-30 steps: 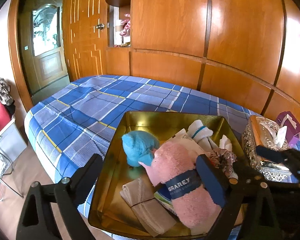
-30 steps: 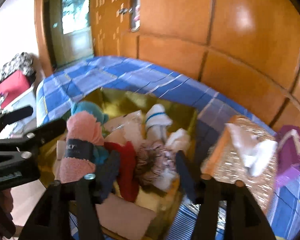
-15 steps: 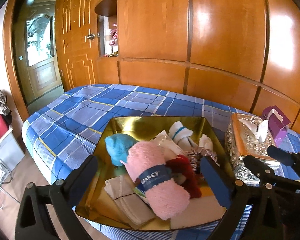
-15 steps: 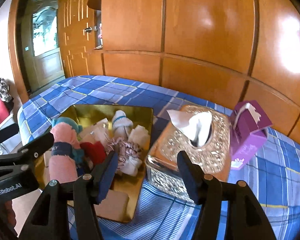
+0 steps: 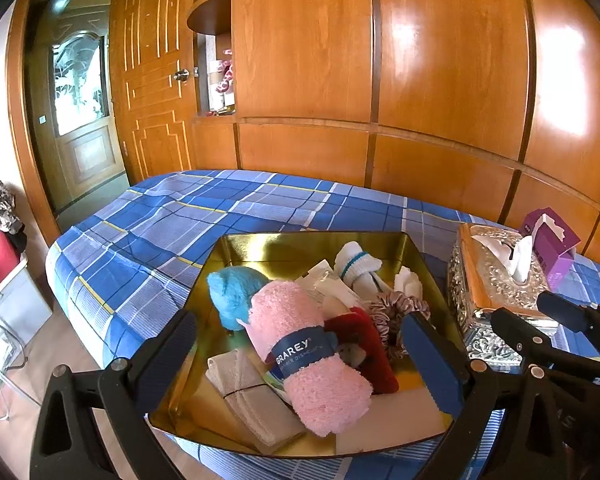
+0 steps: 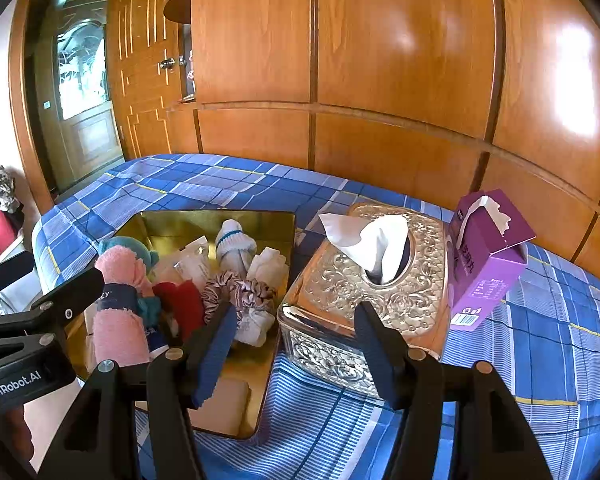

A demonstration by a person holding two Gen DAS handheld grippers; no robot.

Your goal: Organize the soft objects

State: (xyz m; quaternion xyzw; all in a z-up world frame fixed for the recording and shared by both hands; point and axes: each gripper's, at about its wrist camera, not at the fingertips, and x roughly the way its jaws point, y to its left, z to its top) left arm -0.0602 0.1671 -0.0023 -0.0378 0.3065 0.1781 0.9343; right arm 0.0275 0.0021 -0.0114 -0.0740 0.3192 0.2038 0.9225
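The bed (image 6: 228, 184) carried a blue plaid sheet. Directly on it lay a gold tray (image 5: 284, 246) at the near edge, a silver embossed tissue box (image 6: 384, 300) just beside the tray, and a purple tissue carton (image 6: 484, 264) beside that box.

Glossy wooden wardrobe wall (image 5: 440, 80), glazed door (image 5: 80, 92)

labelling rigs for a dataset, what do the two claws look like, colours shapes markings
Both are matte black plastic frames with silver pivot screws. The left claw and right claw carry long dark blue ribbed finger pads. White "GenRobot.AI" lettering marks the left claw's body in the right wrist view. No cables or sleeves visible.
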